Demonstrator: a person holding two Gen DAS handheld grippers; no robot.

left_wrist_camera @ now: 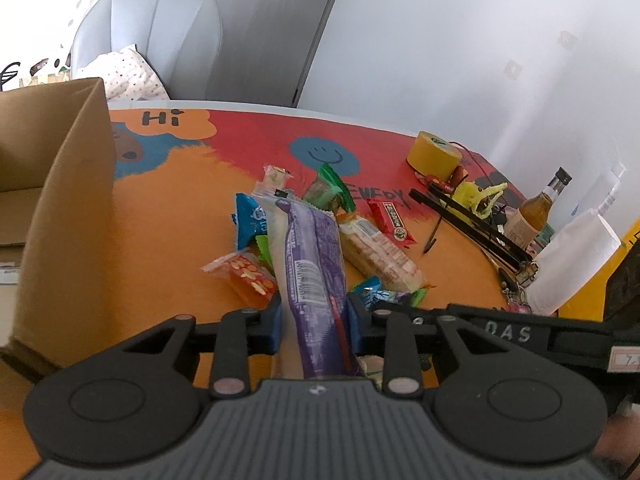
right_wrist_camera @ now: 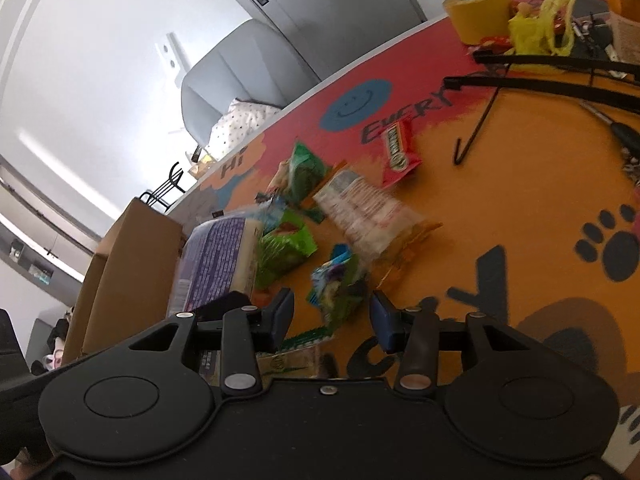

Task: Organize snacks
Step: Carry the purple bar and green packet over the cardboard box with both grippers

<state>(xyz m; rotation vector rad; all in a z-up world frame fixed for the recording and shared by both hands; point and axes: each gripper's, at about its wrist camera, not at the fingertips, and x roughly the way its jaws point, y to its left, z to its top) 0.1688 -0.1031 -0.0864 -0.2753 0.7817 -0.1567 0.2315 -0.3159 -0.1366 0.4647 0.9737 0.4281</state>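
Cardboard box [left_wrist_camera: 68,184]: one, standing open at the far left of the counter [left_wrist_camera: 172,216], just beside the snack pile.

Left tool [left_wrist_camera: 314,320]: narrowed onto one long purple snack pack [left_wrist_camera: 314,256], pads pressing both sides. The pack's long axis runs straight out along the fingers, away from the camera; the box lies to its left, nearest this hand. In my judgement the coming move is a carry leftward over the box wall.

Loose snacks on the counter: one blue, one orange, two green, one long cracker sleeve [left_wrist_camera: 376,252], one red bar [left_wrist_camera: 394,220].

Right tool [right_wrist_camera: 332,324]: half open, gripping nothing, poised over one small multicoloured packet [right_wrist_camera: 338,284] directly ahead.
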